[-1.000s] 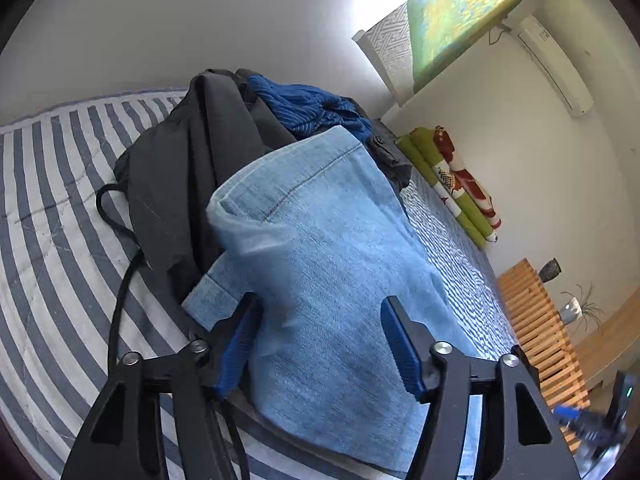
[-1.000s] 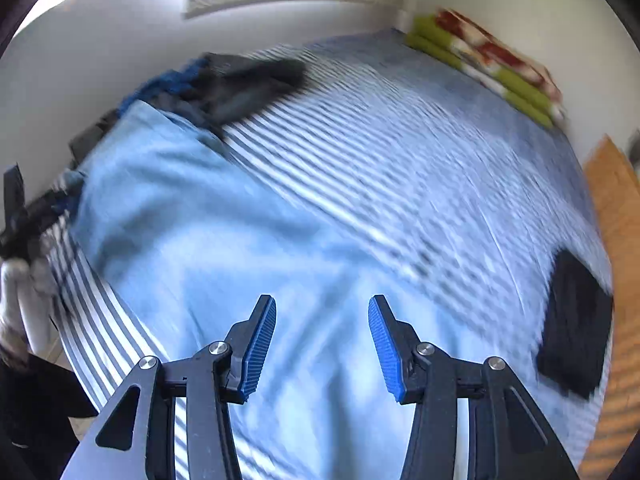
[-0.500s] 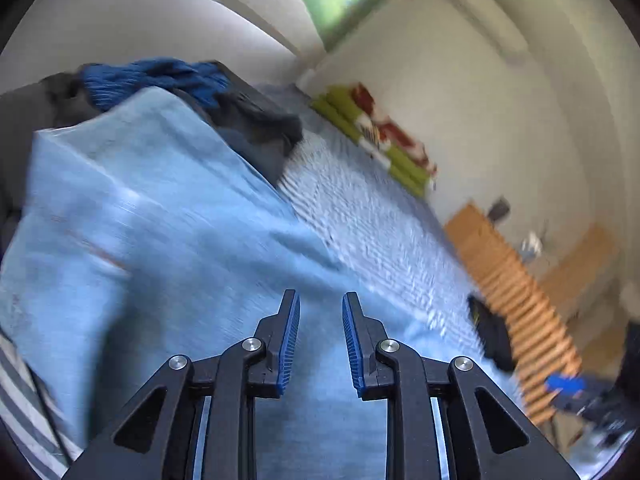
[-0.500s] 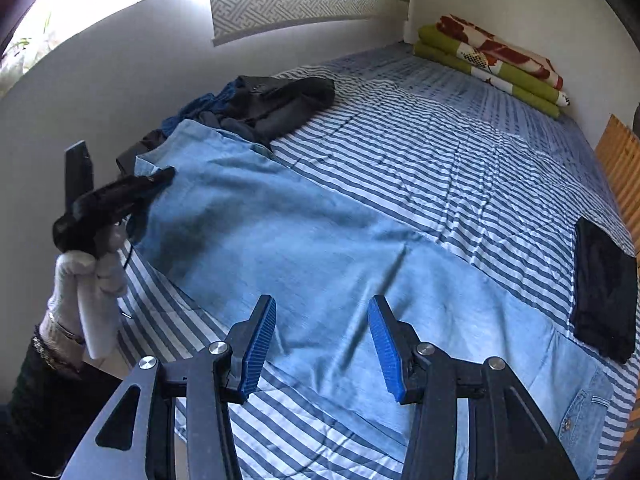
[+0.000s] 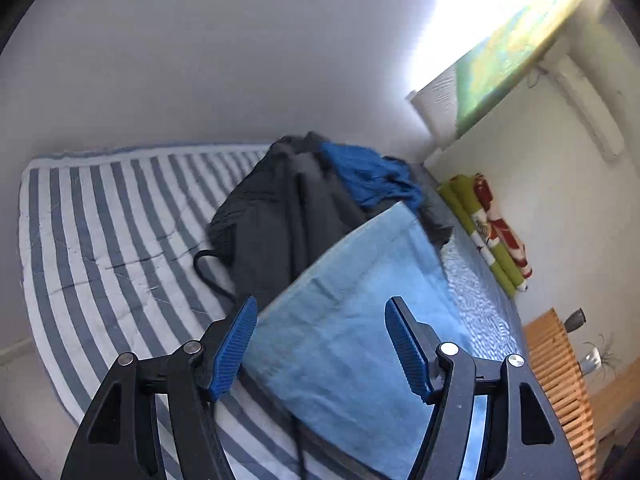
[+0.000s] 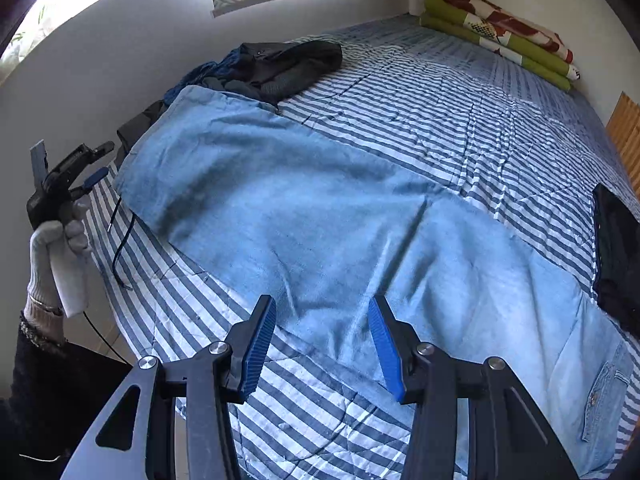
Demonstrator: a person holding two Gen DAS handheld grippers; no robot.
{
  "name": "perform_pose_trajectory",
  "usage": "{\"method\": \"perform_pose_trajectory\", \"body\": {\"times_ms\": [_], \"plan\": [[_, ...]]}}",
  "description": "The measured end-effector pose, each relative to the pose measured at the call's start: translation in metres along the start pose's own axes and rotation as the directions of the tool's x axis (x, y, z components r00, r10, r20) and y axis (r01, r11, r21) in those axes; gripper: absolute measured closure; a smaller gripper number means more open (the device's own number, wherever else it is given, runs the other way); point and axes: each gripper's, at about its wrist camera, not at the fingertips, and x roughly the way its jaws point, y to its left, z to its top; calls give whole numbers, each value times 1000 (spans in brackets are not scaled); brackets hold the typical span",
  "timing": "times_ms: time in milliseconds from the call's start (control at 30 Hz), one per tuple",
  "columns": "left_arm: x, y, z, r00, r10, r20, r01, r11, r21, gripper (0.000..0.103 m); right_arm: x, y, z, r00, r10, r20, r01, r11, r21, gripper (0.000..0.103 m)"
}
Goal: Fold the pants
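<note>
Light blue jeans (image 6: 320, 208) lie spread lengthwise across the striped bed (image 6: 460, 112), leg hems at the far left, waist and pocket at the lower right. My right gripper (image 6: 322, 308) hovers open over the middle of the legs, nothing pressed between its blue pads. My left gripper (image 5: 320, 312) is at the hem end of the jeans (image 5: 360, 320); its jaws are opening and grip nothing. In the right wrist view a gloved hand (image 6: 60, 240) holds the left gripper (image 6: 105, 162) beside the hems, clear of the cloth.
A heap of dark and blue clothes (image 5: 304, 208) lies past the hems, by the wall. A black cord (image 6: 120, 240) trails off the bed edge. A folded black garment (image 6: 616, 256) sits at the right. Folded green and red blankets (image 6: 500, 32) and a wooden slatted bench (image 5: 556, 368) stand beyond.
The left gripper narrowed nearly shut while swinging over the jeans half a second ago; now it is wide again, back at the hem end. The right gripper shifted slightly and stayed open.
</note>
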Motion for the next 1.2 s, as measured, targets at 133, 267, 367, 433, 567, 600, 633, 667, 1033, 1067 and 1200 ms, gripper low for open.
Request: {"method": "perform_pose_trajectory", "body": {"times_ms": [133,267,367,433,567,600,633,667,1033,1067,1200], "plan": [[26,9,2,995,-9,-96,9,1000,0,33,-1,3,-2,1000,3,-4,-3,1000,-7,59],[36,10,0,993,63,-104,-65,998,-15,33,-3,3,-9,1000,6,-14,-6,1000,3,59],[29,20,-7,987,122,-107,-124,992,-16,33,-3,2,-16,1000,-4,-22,4,1000,-11,59],[24,27,-12,991,62,-120,-66,998,-24,34,0,1,-20,999,-3,-32,2,1000,-18,59],[27,28,-16,990,7,-142,-12,999,-30,66,17,-1,-23,994,-90,-60,88,996,-32,59],[27,26,-15,991,14,-129,-19,999,-35,70,22,-3,-25,989,-129,-72,127,991,-31,59],[26,24,-15,994,14,-111,-18,999,-37,75,27,-6,-28,982,-167,-83,166,986,-22,59],[25,22,-13,995,17,-99,-21,999,-39,78,29,-10,-31,977,-195,-87,194,981,-13,59],[27,-13,-13,995,93,-37,-90,993,71,77,57,-56,-91,944,-289,-161,312,939,145,59],[29,-13,-13,993,113,-43,-110,992,66,79,60,-59,-94,946,-279,-166,305,939,158,59],[33,-16,-14,992,124,-28,-121,989,86,94,59,-69,-103,960,-227,-162,260,938,229,59]]}}
